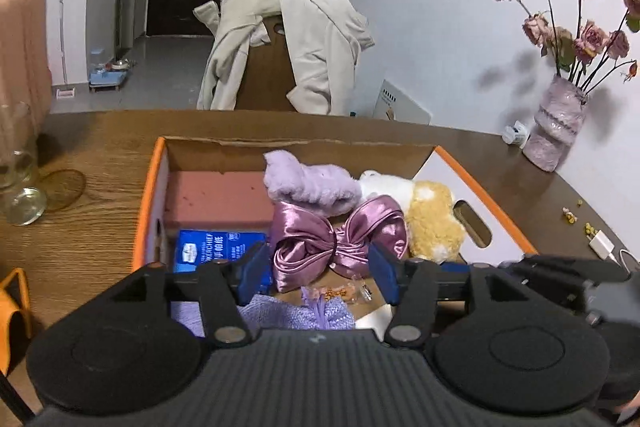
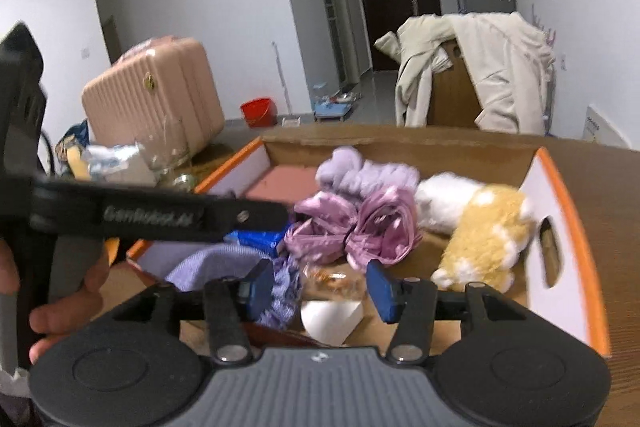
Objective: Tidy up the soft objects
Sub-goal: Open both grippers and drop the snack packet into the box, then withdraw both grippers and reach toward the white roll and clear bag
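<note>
An open cardboard box (image 1: 224, 157) with orange edges sits on the wooden table; it also shows in the right wrist view (image 2: 560, 223). Inside lie a purple satin bow (image 1: 340, 239) (image 2: 352, 227), a lilac fluffy piece (image 1: 312, 183) (image 2: 360, 173), a yellow-and-white plush toy (image 1: 432, 223) (image 2: 484, 231), a lilac knit item (image 1: 296, 313) (image 2: 216, 263) and a blue tissue pack (image 1: 218, 247). My left gripper (image 1: 320, 273) is open and empty above the box's near side, the bow just beyond its fingertips. My right gripper (image 2: 320, 291) is open and empty over the box's near edge.
A vase of dried roses (image 1: 558, 123) stands at the table's right, a glass jar (image 1: 18, 163) at the left, a charger and cable (image 1: 602, 247) at the right edge. A chair draped with a cream coat (image 1: 288, 47) is behind the table. A pink suitcase (image 2: 154, 95) stands left.
</note>
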Tool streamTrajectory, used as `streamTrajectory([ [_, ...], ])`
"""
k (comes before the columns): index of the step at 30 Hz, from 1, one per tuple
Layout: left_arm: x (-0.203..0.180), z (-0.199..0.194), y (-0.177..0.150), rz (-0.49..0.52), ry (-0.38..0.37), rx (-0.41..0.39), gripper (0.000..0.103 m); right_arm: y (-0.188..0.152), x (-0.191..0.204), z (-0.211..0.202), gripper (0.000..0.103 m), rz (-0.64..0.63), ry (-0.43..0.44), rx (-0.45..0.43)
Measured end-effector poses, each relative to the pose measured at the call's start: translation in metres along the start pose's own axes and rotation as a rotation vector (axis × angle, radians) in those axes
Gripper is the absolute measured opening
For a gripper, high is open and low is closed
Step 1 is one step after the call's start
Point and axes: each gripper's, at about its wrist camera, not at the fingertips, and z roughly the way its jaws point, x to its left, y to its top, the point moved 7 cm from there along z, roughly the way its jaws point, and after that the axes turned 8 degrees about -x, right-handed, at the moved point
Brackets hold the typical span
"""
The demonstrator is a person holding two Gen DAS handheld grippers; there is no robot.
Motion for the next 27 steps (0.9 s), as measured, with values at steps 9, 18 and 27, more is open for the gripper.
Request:
streamTrajectory([
  [9, -0.011, -0.104, 0.019, 0.069, 0.107, -0.180, 0.082, 0.033, 0.004, -0.104, 0.063, -0.108, -0.079, -0.129],
  [18, -0.040, -0.221, -0.020, 0.124, 0.212, -0.335, 0.090, 0.018, 0.034, -0.211, 0.075, -0.200, -0.127, -0.266],
  [27, -0.066, -0.282, -0.088, 0.110, 0.248, -0.391, 0.102, -0.051, 0.066, -0.251, 0.086, -0.233, -0.153, -0.263],
])
